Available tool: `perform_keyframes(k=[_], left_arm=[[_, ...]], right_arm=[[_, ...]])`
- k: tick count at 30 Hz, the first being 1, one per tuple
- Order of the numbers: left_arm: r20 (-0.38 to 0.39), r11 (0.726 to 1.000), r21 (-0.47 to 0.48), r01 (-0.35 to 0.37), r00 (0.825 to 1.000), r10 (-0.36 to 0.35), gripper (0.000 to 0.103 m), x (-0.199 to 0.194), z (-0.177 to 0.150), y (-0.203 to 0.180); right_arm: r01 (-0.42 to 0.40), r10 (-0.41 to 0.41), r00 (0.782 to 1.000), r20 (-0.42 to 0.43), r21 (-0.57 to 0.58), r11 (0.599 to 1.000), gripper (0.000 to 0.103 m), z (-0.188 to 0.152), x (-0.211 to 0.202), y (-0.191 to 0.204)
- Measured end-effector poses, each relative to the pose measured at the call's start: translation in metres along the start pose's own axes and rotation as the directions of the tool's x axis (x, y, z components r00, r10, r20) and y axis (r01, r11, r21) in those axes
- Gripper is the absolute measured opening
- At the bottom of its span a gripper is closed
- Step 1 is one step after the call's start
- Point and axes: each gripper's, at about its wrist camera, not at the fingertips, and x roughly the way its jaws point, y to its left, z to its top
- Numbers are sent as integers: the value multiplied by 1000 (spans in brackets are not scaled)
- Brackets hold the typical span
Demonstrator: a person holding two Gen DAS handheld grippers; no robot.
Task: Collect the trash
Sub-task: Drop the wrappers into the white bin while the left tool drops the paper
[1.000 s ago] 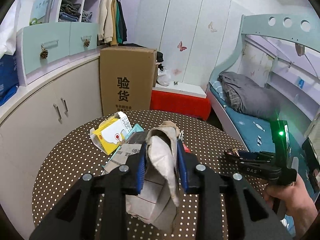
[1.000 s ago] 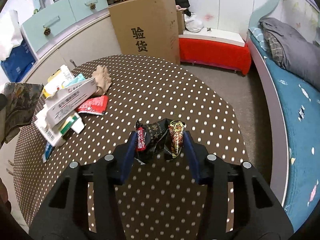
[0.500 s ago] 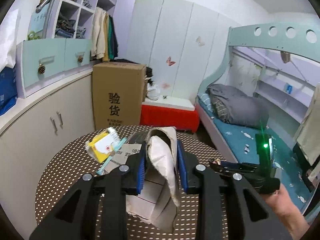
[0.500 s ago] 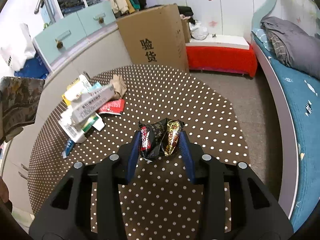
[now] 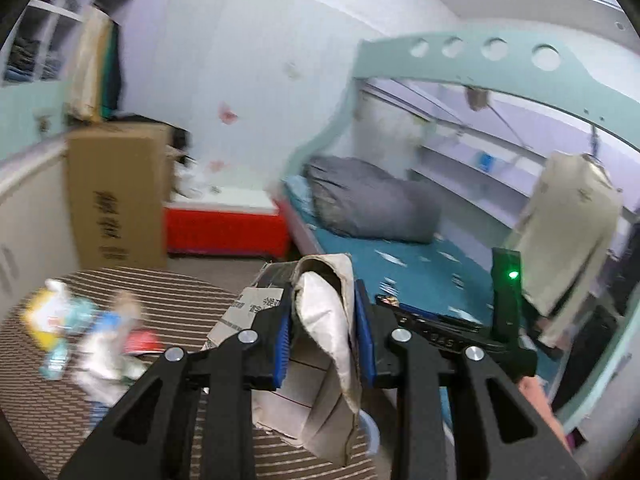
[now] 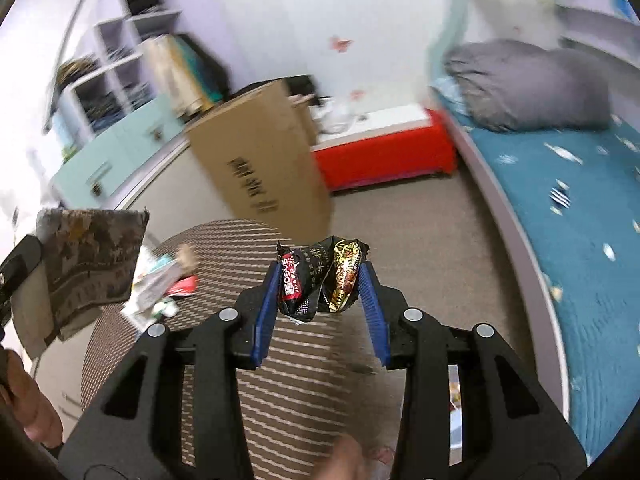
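My left gripper (image 5: 322, 312) is shut on a crumpled beige paper bag (image 5: 328, 320) pressed against a flattened cardboard box (image 5: 248, 308), both lifted above the table's right edge. My right gripper (image 6: 320, 276) is shut on a bunch of snack wrappers (image 6: 320, 276), black-red and gold, held over the brown polka-dot table (image 6: 280, 360). The left view shows the right gripper (image 5: 440, 332) just right of the left one. In the right view the left gripper's load (image 6: 92, 264) hangs at the far left. A blurred pile of boxes and wrappers (image 5: 80, 332) lies on the table's left side.
A tall cardboard carton (image 6: 260, 160) stands behind the table beside pale cabinets (image 6: 120, 148). A red bench (image 6: 380, 152) sits against the back wall. The bed with a teal sheet (image 6: 580, 240) and grey bedding (image 5: 368, 204) runs along the right. Carpeted floor (image 6: 420, 232) lies between table and bed.
Both grippers have risen and swung right, away from the table's middle toward the bed, carrying their loads. The right jaws pinched the wrappers a little tighter. The views are now motion-blurred.
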Motion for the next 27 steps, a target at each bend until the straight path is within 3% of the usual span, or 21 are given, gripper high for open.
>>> perform_keyframes(k=[5,8,17,21,22,24,25,26,27], left_arm=[[-139,993,12,120,983,-117,27,75,-20,-56],[-247,988,-6,157,957,-154,27,123,-44,-82],[-519,992,-10,128,847,-115,27,242,-121,-101],[-565,994,43,105,823,-62,31,265,-136,-102],[-572,993,61,97,819,-44,35,271,-137,-103],[-589,992,90,94,808,-23,59,281,-142,-104],[-589,991,105,85,808,-7,78,285,-143,-104],[-582,990,124,69,813,17,88,284,-142,-101],[-575,988,145,49,817,44,90,286,-140,-100]], right_arm=[[119,-114,993,-40,144,983,39,-24,-6,-86],[173,-152,982,-111,215,961,39,-52,7,-127],[245,-145,951,-274,373,895,39,-113,59,-199],[259,-136,941,-311,402,878,42,-128,75,-214],[268,-138,937,-322,408,873,49,-132,79,-216],[294,-153,929,-337,419,859,61,-137,85,-222],[298,-153,928,-339,435,849,67,-140,88,-227],[291,-140,932,-335,458,840,71,-144,90,-231],[284,-126,934,-334,482,829,82,-148,92,-234]])
